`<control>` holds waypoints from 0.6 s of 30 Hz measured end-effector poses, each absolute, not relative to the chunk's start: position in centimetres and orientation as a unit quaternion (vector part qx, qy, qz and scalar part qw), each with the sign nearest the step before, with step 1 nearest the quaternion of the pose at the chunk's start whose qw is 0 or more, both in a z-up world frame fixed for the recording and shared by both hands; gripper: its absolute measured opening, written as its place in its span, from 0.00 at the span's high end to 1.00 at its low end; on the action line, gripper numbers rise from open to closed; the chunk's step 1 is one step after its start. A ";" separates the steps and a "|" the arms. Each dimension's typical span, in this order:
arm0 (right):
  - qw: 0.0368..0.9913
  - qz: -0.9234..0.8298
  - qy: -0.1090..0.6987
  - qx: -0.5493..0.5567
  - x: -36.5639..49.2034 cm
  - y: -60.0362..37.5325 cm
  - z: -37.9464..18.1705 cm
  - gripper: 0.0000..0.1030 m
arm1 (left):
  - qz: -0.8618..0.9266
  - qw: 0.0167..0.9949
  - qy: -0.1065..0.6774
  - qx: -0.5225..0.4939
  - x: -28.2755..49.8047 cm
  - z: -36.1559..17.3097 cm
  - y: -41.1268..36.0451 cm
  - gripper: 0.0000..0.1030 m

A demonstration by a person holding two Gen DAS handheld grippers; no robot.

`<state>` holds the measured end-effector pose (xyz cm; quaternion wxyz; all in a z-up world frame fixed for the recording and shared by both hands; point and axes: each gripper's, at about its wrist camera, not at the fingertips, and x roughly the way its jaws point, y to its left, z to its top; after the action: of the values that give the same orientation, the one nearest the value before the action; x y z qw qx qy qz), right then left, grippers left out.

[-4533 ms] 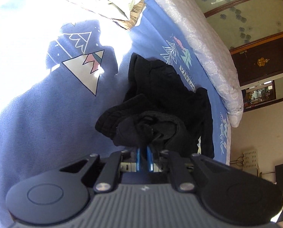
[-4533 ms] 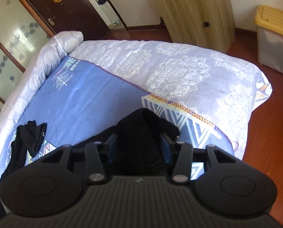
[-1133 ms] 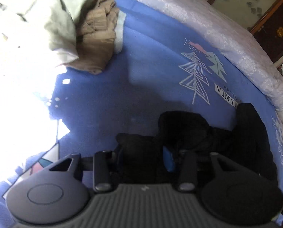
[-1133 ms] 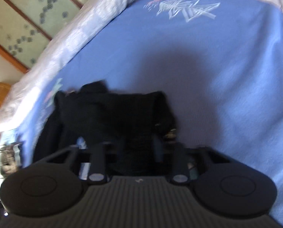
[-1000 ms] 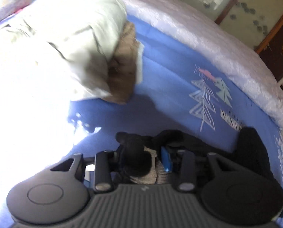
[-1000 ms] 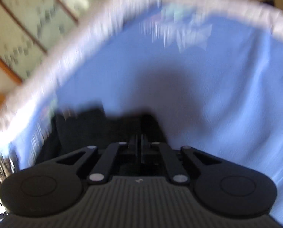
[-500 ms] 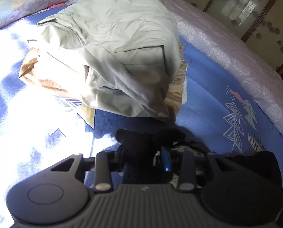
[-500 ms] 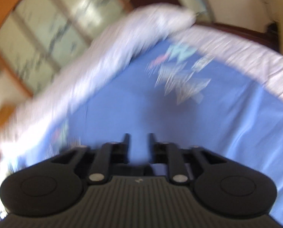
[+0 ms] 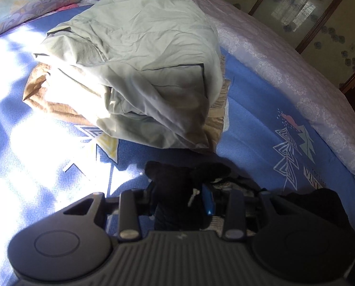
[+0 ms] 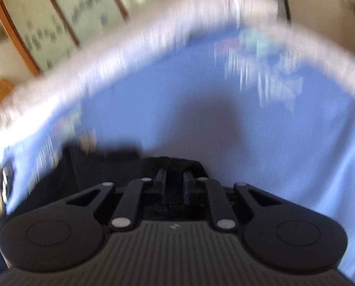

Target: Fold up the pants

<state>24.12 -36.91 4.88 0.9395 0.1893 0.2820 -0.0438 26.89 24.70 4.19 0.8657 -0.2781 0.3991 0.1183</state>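
- Left gripper (image 9: pixel 181 199) pinches a bunched wad of the black pants (image 9: pixel 175 190), held between its blue-padded fingers at 6 o'clock.
- Right gripper (image 10: pixel 175 183), badly blurred: fingers slightly apart over black cloth; grip cannot be told.
- Blue blanket (image 9: pixel 249 128) underneath.
- Pale green bedding heap (image 9: pixel 141 66) at 12 o'clock.

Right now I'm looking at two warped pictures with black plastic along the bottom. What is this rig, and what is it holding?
Each picture comes from a fisheye camera on a hand-held two-finger claw, looking along its fingers. The black plastic is the claw's body. The left claw grips a bunch of the black pants, which lie on the blue blanket. Beyond sits a heap of pale green bedding. The right view is blurred: the right claw is slightly parted over dark cloth, whether gripping I cannot tell.
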 end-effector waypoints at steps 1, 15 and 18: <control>0.950 -0.060 0.253 0.172 25.1 -37.3 6.7 0.85 | 0.118 0.868 0.395 -0.279 26.9 4.4 24.7 0.67; 0.951 -0.117 0.222 0.179 39.5 -39.2 5.7 0.43 | 0.139 0.866 0.401 -0.265 29.1 2.1 23.2 0.66; 0.934 -0.080 0.260 0.232 36.1 -40.0 2.7 0.45 | 0.137 0.867 0.399 -0.266 29.0 2.0 23.1 0.66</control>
<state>36.11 -39.98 2.73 0.9340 0.2317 0.2603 -0.0795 29.00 23.08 1.97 0.8667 -0.2660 0.3993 0.1366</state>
